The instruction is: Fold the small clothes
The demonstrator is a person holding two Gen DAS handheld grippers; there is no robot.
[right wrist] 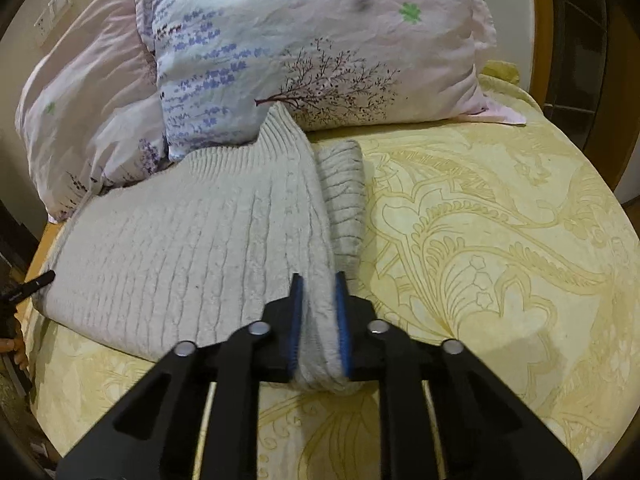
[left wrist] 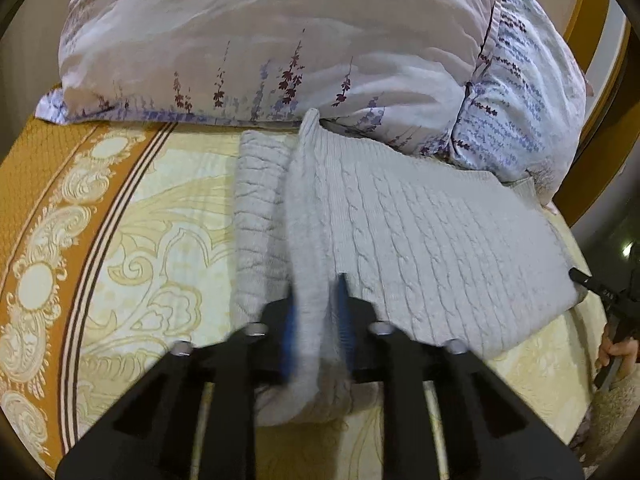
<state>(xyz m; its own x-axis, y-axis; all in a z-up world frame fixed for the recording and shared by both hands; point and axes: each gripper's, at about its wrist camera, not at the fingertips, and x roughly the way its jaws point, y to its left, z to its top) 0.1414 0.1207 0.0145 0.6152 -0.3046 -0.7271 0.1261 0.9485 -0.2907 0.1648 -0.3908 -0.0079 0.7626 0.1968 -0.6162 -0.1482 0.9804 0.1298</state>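
Note:
A light grey cable-knit sweater lies on the bed, folded, with a raised fold edge running toward the pillows. My left gripper is shut on that fabric edge between its blue pads. In the right wrist view the same sweater spreads to the left, and my right gripper is shut on its lifted edge, with a rolled part lying just beyond. The tip of the other gripper shows at the sweater's far corner in each view.
Floral pillows lean at the head of the bed, touching the sweater's far end. The yellow patterned bedspread extends around it. A wooden bed frame borders the right side.

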